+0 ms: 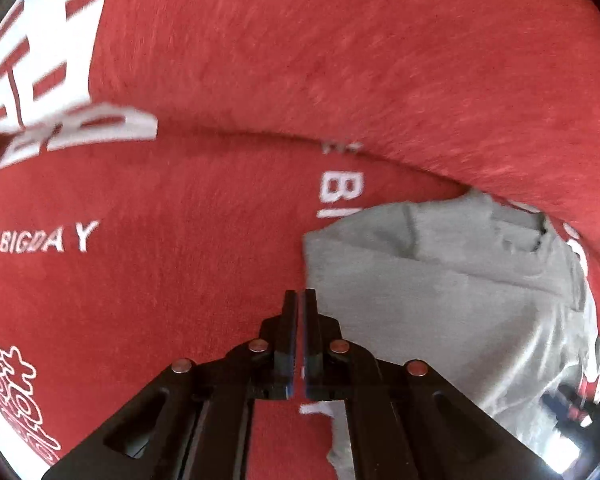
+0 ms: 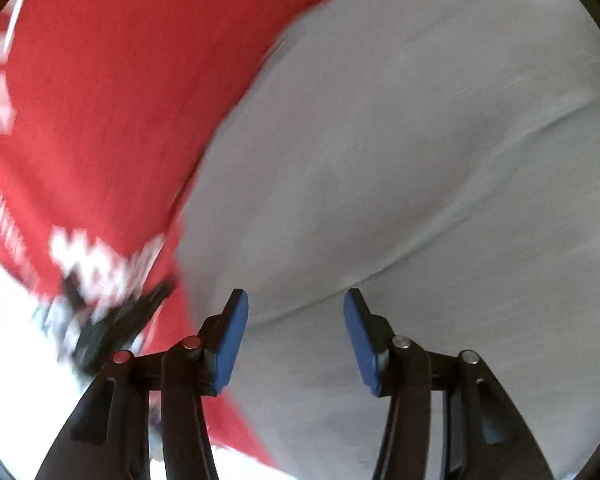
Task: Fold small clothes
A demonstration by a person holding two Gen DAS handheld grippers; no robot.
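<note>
Two grippers: one grey garment lies between their views, on a red cloth with white print.
Cloth [image 1: 180,220]: red, lettered in white, it carries everything; a fold or edge of it runs across the left view above the garment.
Left gripper [image 1: 300,296]: jaws pressed together with only a thin slit between them. Nothing shows in the slit at the tips. A scrap of grey fabric hangs below the linkage, so whether it pins cloth lower down I cannot tell.
Left gripper's place: its tips sit at the garment's left edge, over red cloth on one side and grey on the other.
Garment [image 1: 460,300]: grey, soft, creased, lying to the right of the left gripper and stretching away toward the right edge of the red cloth. Its gathered, rumpled end is the far one.
Long axis: judged from the left view, it runs from near-left to far-right, slanting away from the left gripper.
Right gripper [image 2: 296,304]: jaws spread wide, blue pads facing each other, holding nothing.
Right gripper's place: directly over the garment [image 2: 420,140], which fills most of that view. A crease crosses just ahead of the pads. That view is blurred.
Nearer arm: the right one, by my judgement, since it has grey fabric straight ahead while the left only touches the side edge.
Coming move: likely a pinch by the right gripper on the fabric ahead.
</note>
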